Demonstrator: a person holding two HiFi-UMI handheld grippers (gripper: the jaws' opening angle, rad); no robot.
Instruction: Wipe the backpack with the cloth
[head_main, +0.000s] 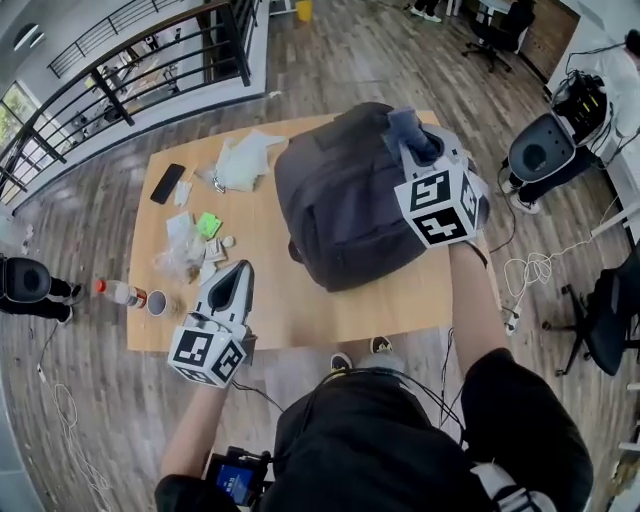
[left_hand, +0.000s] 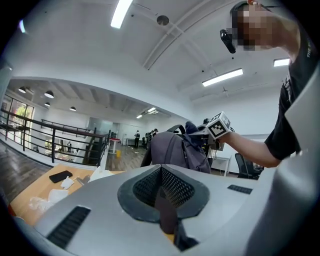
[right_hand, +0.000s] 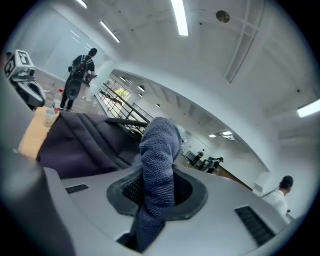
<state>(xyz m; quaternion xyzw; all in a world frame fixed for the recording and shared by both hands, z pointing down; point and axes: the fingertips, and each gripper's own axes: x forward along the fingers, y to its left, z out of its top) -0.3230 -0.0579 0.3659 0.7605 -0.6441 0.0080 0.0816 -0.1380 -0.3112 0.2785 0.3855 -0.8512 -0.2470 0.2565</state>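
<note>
Between the jaws of the right gripper (right_hand: 159, 187) sits a bunched blue-grey cloth (right_hand: 160, 145), pinched tight, with its free end standing up past the tips. That gripper is at the far top end of the dark backpack (head_main: 340, 205), which lies in the middle of the table (head_main: 300, 315). I cannot tell whether the cloth presses on the fabric or sits just above it. The left gripper (head_main: 232, 288) has its jaws fully together with nothing in them. It hovers over the near left part of the table, apart from the backpack.

To wipe well, I judge the free end of the cloth should be laid flat on the fabric. It should then be drawn in long overlapping strokes from the top toward the near end, lightly enough that the soft bag does not slide. The idle left gripper could steady the bag's near side.

The tabletop is pale wood. Left of the backpack lie crumpled plastic bags (head_main: 240, 160) and a black phone (head_main: 168, 183), with a bottle (head_main: 118, 291) and a cup (head_main: 157, 302) near the left edge. Around the table is plank flooring, with a black railing (head_main: 130, 75) at the far left and an office chair (head_main: 495, 35) beyond.
</note>
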